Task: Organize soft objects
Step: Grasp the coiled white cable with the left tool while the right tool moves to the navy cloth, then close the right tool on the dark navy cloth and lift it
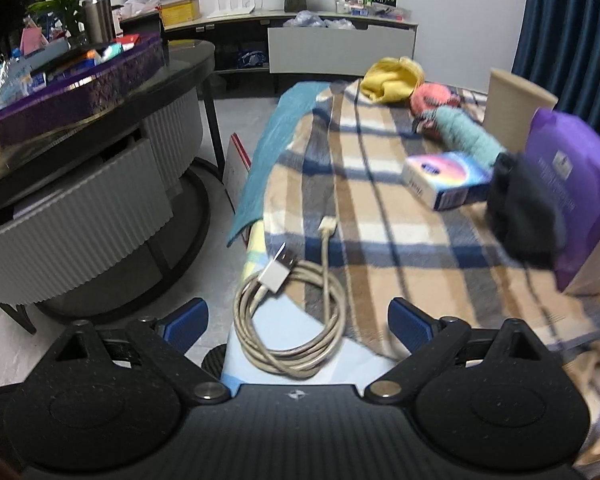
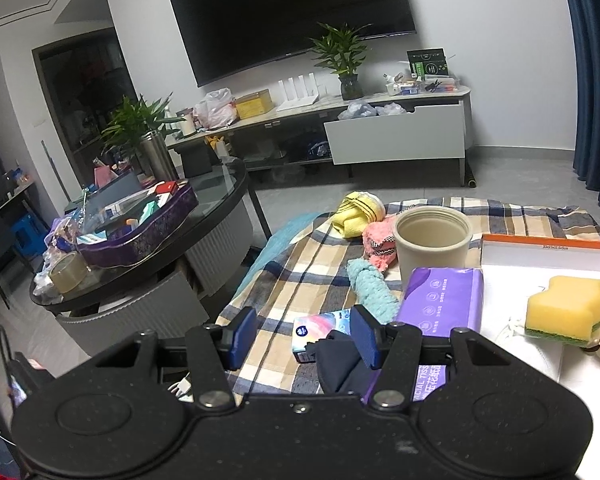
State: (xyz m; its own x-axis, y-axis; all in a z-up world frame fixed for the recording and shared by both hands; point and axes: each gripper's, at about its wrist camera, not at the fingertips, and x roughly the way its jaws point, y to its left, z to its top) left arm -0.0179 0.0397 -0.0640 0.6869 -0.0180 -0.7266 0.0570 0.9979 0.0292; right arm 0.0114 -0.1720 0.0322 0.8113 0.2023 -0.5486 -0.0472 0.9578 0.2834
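Observation:
On the plaid blanket (image 1: 372, 216) lie a yellow cloth (image 1: 392, 78), a pink cloth (image 1: 432, 98), a teal knitted piece (image 1: 468, 136) and a dark cloth (image 1: 524, 216). My left gripper (image 1: 298, 320) is open and empty above a coiled cable (image 1: 292, 320). My right gripper (image 2: 302, 340) is open over the dark cloth (image 2: 340, 364), next to a small tissue box (image 2: 320, 330) and a purple tissue pack (image 2: 444, 300). A yellow sponge (image 2: 564, 308) lies in the white box (image 2: 548, 256). The yellow cloth (image 2: 358, 214), pink cloth (image 2: 378, 244) and teal piece (image 2: 372, 288) lie beyond.
A beige cup (image 2: 432, 244) stands on the blanket behind the tissue pack. A round glass table (image 2: 148, 256) with a purple tray (image 2: 140, 236) and tape roll (image 2: 68, 272) stands at left. A TV cabinet (image 2: 396, 136) is at the far wall, blue curtains (image 2: 596, 80) at right.

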